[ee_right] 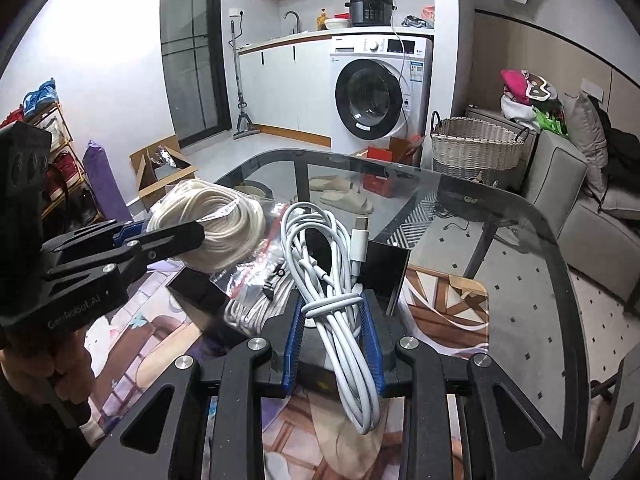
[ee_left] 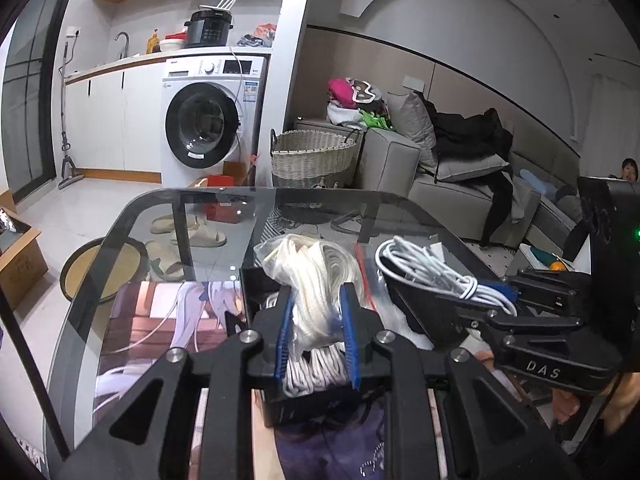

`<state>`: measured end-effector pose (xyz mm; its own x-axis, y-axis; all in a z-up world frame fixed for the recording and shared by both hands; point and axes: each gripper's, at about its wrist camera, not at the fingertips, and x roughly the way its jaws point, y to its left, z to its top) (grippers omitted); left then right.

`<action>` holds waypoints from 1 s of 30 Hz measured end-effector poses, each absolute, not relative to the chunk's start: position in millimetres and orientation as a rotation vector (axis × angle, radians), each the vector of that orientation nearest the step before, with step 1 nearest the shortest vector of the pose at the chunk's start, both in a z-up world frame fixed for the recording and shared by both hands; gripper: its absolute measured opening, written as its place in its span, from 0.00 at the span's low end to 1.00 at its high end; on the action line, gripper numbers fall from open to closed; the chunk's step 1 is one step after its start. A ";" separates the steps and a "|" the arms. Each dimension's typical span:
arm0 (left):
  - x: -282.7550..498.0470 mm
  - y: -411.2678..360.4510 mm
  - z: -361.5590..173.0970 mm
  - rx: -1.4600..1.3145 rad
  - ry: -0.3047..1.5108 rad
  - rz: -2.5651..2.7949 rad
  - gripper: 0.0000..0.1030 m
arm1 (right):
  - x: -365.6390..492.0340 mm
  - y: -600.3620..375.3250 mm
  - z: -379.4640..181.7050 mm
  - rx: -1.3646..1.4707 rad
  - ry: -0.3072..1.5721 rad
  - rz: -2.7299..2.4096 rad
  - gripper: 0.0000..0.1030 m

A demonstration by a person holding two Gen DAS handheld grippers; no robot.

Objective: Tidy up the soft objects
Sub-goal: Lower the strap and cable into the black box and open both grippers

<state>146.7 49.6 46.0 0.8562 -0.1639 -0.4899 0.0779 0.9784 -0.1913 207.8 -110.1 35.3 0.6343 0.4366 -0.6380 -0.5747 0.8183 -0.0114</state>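
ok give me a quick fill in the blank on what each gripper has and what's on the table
1. The left gripper is shut on a bundle of ____ in a plastic bag.
2. The right gripper is shut on a coiled white ____.
3. The table top is made of ____.

Missing words: rope; cable; glass

two tools, one bundle of cream rope in a clear bag, one coiled white cable. one black box on one glass tabletop. one wicker basket, one washing machine, two beige slippers.
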 end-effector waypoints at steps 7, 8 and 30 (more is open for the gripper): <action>158.4 48.9 38.9 -0.186 0.555 -0.150 0.18 | 226.3 -104.9 26.3 -0.213 0.688 0.579 0.27; 159.6 48.9 37.4 -0.189 0.559 -0.147 0.18 | 229.1 -104.2 24.9 -0.210 0.692 0.578 0.27; 172.7 48.2 16.3 -0.138 0.667 -0.162 0.17 | 246.4 -62.8 -1.5 -0.295 0.729 0.643 0.28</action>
<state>172.7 48.2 16.3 0.7738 -0.1928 -0.6033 0.1046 0.9784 -0.1785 246.4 -62.8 -1.5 0.5670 0.4395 -0.6967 -0.6367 0.7704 -0.0322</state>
